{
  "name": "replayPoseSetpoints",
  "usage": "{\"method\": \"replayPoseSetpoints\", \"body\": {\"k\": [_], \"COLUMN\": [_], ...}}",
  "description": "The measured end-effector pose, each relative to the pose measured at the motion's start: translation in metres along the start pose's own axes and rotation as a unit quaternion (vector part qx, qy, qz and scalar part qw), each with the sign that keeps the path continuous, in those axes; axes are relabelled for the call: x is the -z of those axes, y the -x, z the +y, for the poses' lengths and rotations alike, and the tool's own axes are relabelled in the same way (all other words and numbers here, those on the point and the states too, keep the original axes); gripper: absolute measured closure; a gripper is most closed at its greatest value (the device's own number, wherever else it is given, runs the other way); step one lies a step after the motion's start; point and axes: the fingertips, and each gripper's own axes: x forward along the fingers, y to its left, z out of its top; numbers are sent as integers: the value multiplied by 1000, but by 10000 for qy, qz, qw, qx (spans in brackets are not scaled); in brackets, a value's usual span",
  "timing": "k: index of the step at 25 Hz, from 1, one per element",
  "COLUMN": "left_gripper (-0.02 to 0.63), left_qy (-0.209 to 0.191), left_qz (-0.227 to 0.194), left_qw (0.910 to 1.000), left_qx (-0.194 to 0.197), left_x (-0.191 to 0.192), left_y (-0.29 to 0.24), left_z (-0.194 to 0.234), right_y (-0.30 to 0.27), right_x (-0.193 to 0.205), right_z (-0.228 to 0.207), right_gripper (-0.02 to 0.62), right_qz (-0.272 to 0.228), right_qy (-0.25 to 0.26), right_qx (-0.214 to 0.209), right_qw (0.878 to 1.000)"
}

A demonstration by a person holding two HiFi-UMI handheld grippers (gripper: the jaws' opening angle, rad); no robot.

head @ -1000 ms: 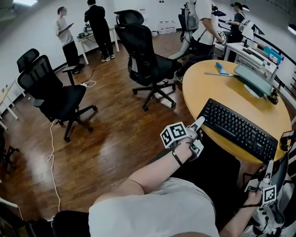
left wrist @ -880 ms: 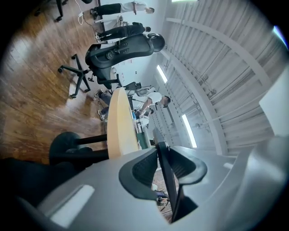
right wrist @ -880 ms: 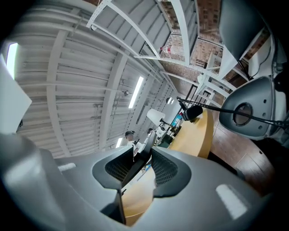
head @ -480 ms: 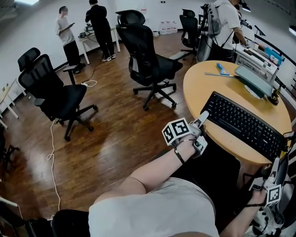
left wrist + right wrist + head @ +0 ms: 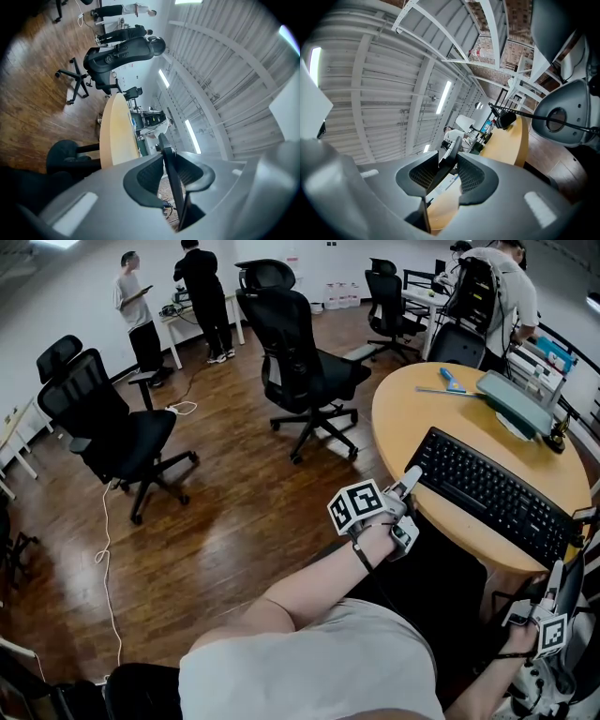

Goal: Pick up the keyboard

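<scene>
A black keyboard (image 5: 492,493) lies slantwise over the near part of the round wooden table (image 5: 412,418). My left gripper (image 5: 411,476) is shut on its left end, just off the table's edge. At the lower right, my right gripper (image 5: 561,570) is shut on the keyboard's right end. In the left gripper view the keyboard (image 5: 165,145) shows edge-on as a thin dark strip pinched between the pads of the left gripper (image 5: 171,180). The right gripper view shows the keyboard (image 5: 451,151) edge-on too, running up from between the pads of the right gripper (image 5: 446,172).
On the table's far side lie a grey-green flat item (image 5: 511,399) and a blue tool (image 5: 448,378). Black office chairs (image 5: 300,352) (image 5: 112,427) stand on the wooden floor, with a white cable (image 5: 105,549) trailing. People stand at desks at the back.
The keyboard and both grippers have shifted slightly up and to the right in the head view. A person at the back has walked to the right.
</scene>
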Motion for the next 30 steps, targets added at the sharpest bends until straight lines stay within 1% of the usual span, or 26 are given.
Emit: {"method": "replayPoseSetpoints", "body": {"k": [1, 3, 6, 8, 9, 10, 11, 12, 13, 14, 15, 16, 17, 18, 19, 20, 21, 22, 23, 25, 28, 30], "left_gripper": [298, 298, 298, 298, 298, 298, 298, 298, 298, 298, 298, 298, 298, 298, 298, 298, 298, 298, 298, 298, 298, 298], "left_qy": [4, 19, 19, 25, 30, 37, 49, 83, 169, 301, 412, 452, 434, 396, 354, 314, 285, 272, 275, 289, 269, 284], "left_qz": [2, 7, 8, 33, 56, 73, 69, 38, -18, -97, -180, -233, -232, -188, -139, -114, -105, -91, -64, 5, 55, 44], "left_qw": [10000, 10000, 10000, 10000, 10000, 10000, 10000, 10000, 9999, 9995, 9990, 9987, 9988, 9990, 9992, 9993, 9994, 9995, 9995, 9996, 9996, 9996], "left_qx": [-6, -23, -27, -18, -21, -30, -33, -19, 19, 59, 63, 27, -34, -99, -144, -161, -157, -143, -115, -50, -52, -52], "left_x": [0, 1, 0, 2, 4, 7, 7, 4, 0, -5, -11, -15, -17, -15, -12, -10, -8, -6, -3, 0, -1, -2], "left_y": [0, 1, 0, 1, 2, 2, 3, 3, 3, 5, 7, 10, 13, 16, 16, 16, 14, 12, 9, 3, 1, 2], "left_z": [0, 1, 2, 1, 1, 1, 3, 4, 6, 6, 6, 5, 4, 2, 0, -2, -3, -3, -3, -1, -3, -4], "right_y": [0, 1, 0, 5, 7, 5, -2, -14, -27, -39, -47, -50, -47, -41, -33, -27, -21, -17, -14, -8, -4, -8], "right_x": [1, 0, 0, -2, -4, -5, -3, 0, 6, 13, 19, 21, 21, 19, 16, 14, 13, 12, 10, 10, 12, 12], "right_z": [2, -2, 0, -6, -7, -2, 11, 30, 49, 64, 76, 81, 81, 73, 58, 39, 24, 14, 9, 2, 2, 7], "right_gripper": [466, 466, 467, 468, 468, 468, 468, 468, 468, 468, 468, 468, 468, 468, 468, 468, 468, 468, 468, 468, 469, 469], "right_qz": [4, 18, 21, 12, 10, 23, 55, 98, 137, 165, 176, 172, 158, 145, 142, 148, 157, 162, 157, 136, 123, 110], "right_qy": [-38, 31, 33, 105, 191, 337, 523, 683, 734, 651, 506, 382, 289, 204, 104, -1, -82, -123, -127, -86, -87, -161], "right_qx": [-31, 69, 14, 201, 188, -55, -579, -1277, -1970, -2519, -2860, -2969, -2833, -2451, -1870, -1221, -681, -355, -198, -52, -16, -153], "right_qw": [10000, 10000, 10000, 9997, 9996, 9994, 9969, 9894, 9776, 9654, 9567, 9540, 9585, 9692, 9822, 9924, 9975, 9992, 9996, 9999, 9999, 9997]}}
